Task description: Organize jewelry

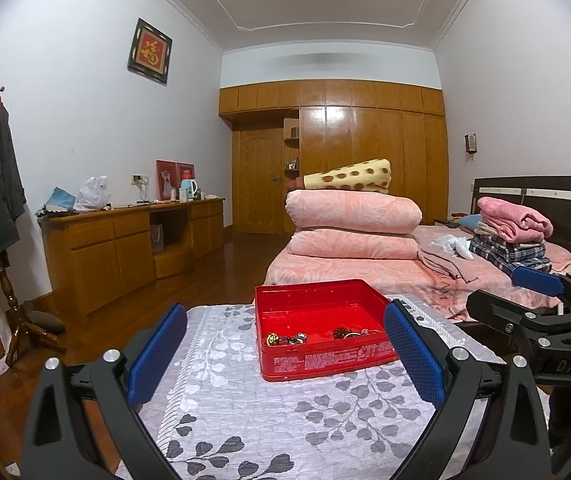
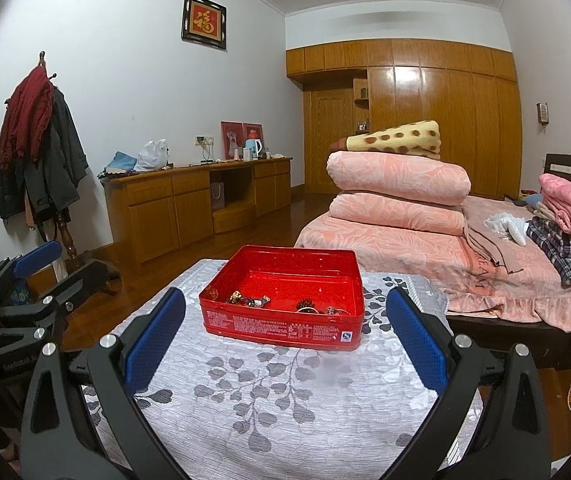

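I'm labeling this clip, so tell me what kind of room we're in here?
Almost certainly a home bedroom: a bed stacked with folded pink quilts, a built-in wooden wardrobe along the far wall, and a coat rack hung with jackets. The red tin of jewelry sits on a cloth-covered table.

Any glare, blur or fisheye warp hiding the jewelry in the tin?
Left wrist: jewelry small but sharp in the red tin; glare on the wardrobe only. Right wrist: jewelry clear; edges bow, corners vignette black.
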